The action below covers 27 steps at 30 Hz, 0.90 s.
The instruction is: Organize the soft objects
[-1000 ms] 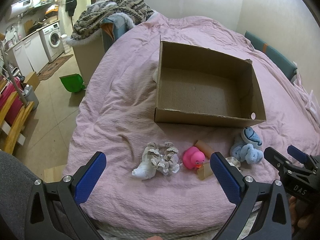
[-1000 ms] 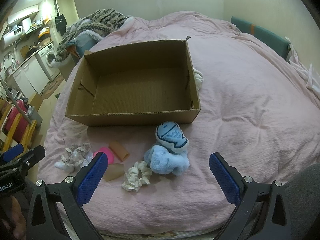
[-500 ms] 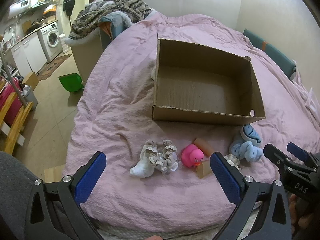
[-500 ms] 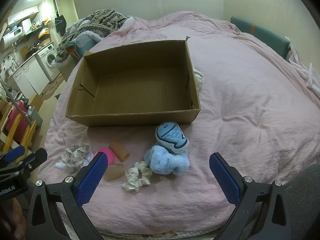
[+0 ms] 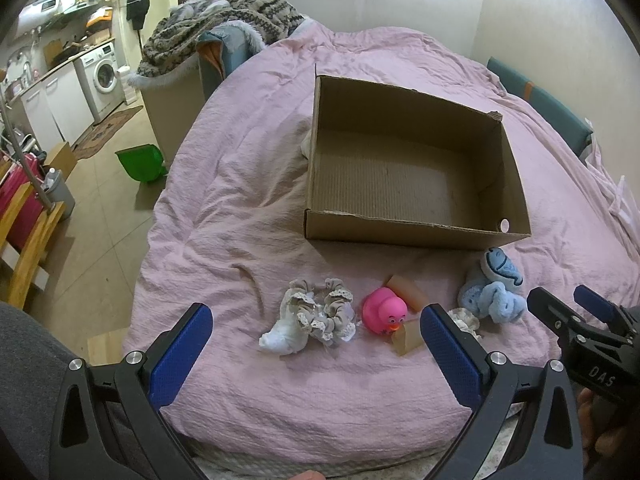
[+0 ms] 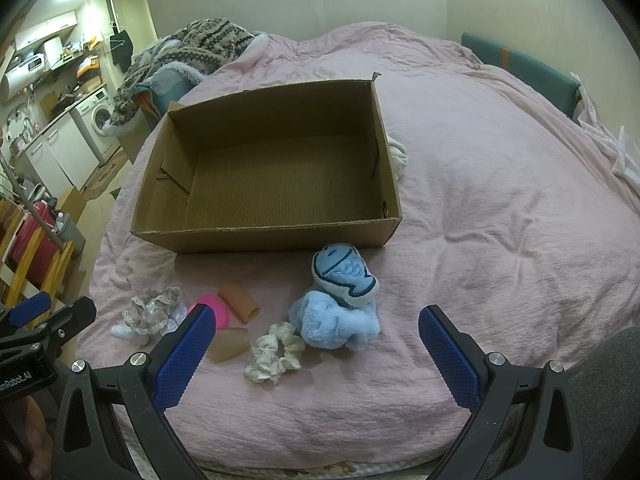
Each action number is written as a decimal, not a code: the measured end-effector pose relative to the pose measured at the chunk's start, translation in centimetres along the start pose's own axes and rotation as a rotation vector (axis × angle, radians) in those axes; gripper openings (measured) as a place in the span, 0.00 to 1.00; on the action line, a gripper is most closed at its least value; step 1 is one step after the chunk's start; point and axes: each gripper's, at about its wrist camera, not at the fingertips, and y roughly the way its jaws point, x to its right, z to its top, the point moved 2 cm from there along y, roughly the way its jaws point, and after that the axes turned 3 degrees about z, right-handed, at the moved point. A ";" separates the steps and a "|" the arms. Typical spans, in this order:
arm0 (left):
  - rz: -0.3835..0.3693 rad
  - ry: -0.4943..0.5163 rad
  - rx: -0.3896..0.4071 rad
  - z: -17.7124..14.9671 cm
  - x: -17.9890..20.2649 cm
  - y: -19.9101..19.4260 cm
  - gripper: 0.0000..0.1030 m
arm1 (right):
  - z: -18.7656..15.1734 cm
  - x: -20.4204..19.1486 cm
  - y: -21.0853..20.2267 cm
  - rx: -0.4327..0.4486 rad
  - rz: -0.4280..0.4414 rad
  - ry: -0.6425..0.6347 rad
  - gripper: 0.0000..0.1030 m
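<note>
An open cardboard box [image 5: 416,222] [image 6: 264,236] sits on the pink bed with nothing inside. In front of it lie a grey lace scrunchie on a white cloth [image 5: 316,316] [image 6: 150,314], a pink rubber duck [image 5: 384,310] [image 6: 214,308], two tan tubes [image 5: 406,292] [image 6: 239,303], a cream scrunchie [image 6: 276,352] and a light blue plush fish [image 5: 494,284] [image 6: 340,300]. My left gripper [image 5: 316,354] hangs open in front of the grey scrunchie and duck. Open too, my right gripper [image 6: 314,354] hovers near the cream scrunchie and the plush. Neither holds anything.
The pink bedspread [image 6: 500,200] spreads wide to the right of the box. A white cloth [image 6: 398,158] peeks from behind the box. A heap of blankets [image 5: 216,36] lies at the bed's far left corner. A green bin [image 5: 142,162] stands on the floor.
The left view has drifted back and up a little, so the box and objects sit slightly higher in it. The right gripper has barely moved. Nothing was grasped.
</note>
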 end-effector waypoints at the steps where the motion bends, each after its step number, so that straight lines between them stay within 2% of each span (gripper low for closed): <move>1: 0.000 0.000 0.000 0.0 0.0 0.0 1.00 | 0.0 0.0 0.0 0.000 0.000 0.000 1.00; 21: -0.005 -0.005 -0.015 -0.2 0.1 0.3 1.00 | 0.2 -0.1 -0.1 -0.007 0.011 0.008 1.00; 27: -0.002 -0.013 -0.049 1.5 -0.5 0.4 1.00 | 1.6 0.7 0.1 -0.060 0.099 0.066 1.00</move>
